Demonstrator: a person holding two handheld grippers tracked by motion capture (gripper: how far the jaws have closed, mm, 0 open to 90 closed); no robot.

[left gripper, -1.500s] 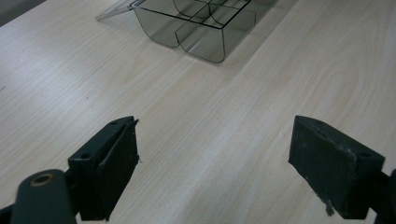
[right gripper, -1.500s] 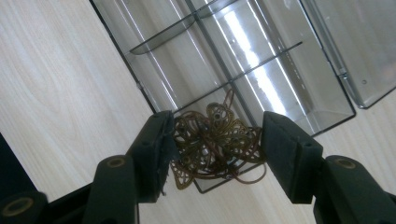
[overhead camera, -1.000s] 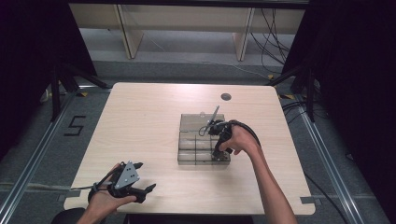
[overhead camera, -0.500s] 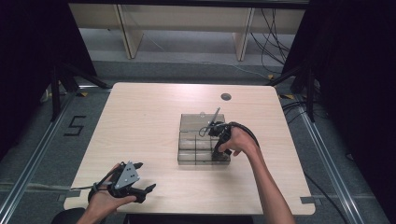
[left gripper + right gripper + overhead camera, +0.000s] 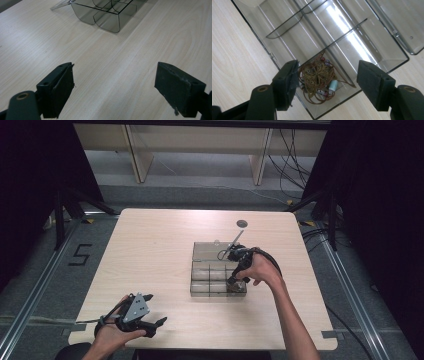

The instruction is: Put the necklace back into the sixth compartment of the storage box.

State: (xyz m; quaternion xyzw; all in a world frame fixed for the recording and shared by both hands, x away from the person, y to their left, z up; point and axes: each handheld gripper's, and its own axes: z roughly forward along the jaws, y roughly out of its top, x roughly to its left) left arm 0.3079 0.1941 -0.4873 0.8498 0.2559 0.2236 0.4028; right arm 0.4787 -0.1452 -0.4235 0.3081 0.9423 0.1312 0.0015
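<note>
A smoky clear compartment box (image 5: 210, 280) lies at the middle of the table, its lid (image 5: 210, 251) folded open on the far side. My right gripper (image 5: 234, 284) hovers over the box's near right corner. In the right gripper view it is open (image 5: 328, 83), its jaws either side of a brown filigree necklace with beads (image 5: 318, 77) lying in a corner compartment of the box (image 5: 287, 27). My left gripper (image 5: 150, 325) rests near the front left edge, open (image 5: 117, 92) over bare wood, with a corner of the box (image 5: 107, 15) beyond.
The table (image 5: 150, 250) has a small round dark grommet (image 5: 241, 223) near its far edge. The other compartments of the box look empty. Stand legs (image 5: 65, 210) and cables (image 5: 295, 175) sit on the floor around the table.
My right gripper has shifted slightly toward the box's near right corner. The left gripper has stayed put.
</note>
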